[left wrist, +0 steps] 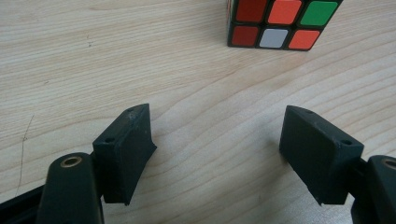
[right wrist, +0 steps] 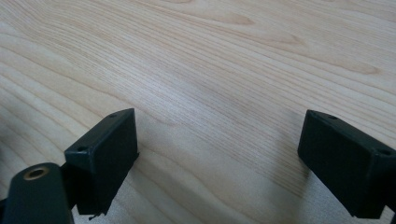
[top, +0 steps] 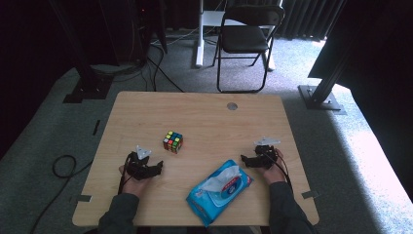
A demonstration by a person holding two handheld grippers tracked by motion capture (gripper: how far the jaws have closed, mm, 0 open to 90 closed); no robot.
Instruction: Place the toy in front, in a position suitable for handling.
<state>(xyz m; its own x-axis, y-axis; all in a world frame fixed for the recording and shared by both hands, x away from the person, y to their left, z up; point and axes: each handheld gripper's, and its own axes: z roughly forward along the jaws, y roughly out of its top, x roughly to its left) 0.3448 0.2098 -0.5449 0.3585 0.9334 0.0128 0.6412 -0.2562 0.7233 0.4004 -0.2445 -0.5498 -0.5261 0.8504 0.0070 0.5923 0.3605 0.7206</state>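
A colour-puzzle cube (top: pixel 173 142) stands on the wooden table (top: pixel 204 112), left of its middle. In the left gripper view the cube (left wrist: pixel 280 23) sits at the top edge, ahead of the jaws and apart from them. My left gripper (top: pixel 158 168) rests on the table near the front left, open, with bare wood between its jaws (left wrist: pixel 217 144). A blue pack of wet wipes (top: pixel 220 191) with a white tissue sticking out lies at the front centre. My right gripper (top: pixel 245 160) rests to the right of the pack, open over bare wood (right wrist: pixel 219 154).
A round grey cable port (top: pixel 232 106) sits in the table's far edge. Behind the table stands a black folding chair (top: pixel 246 36) on carpet. Black frame posts rise at the left and right. A cable (top: pixel 63 168) loops on the floor at the left.
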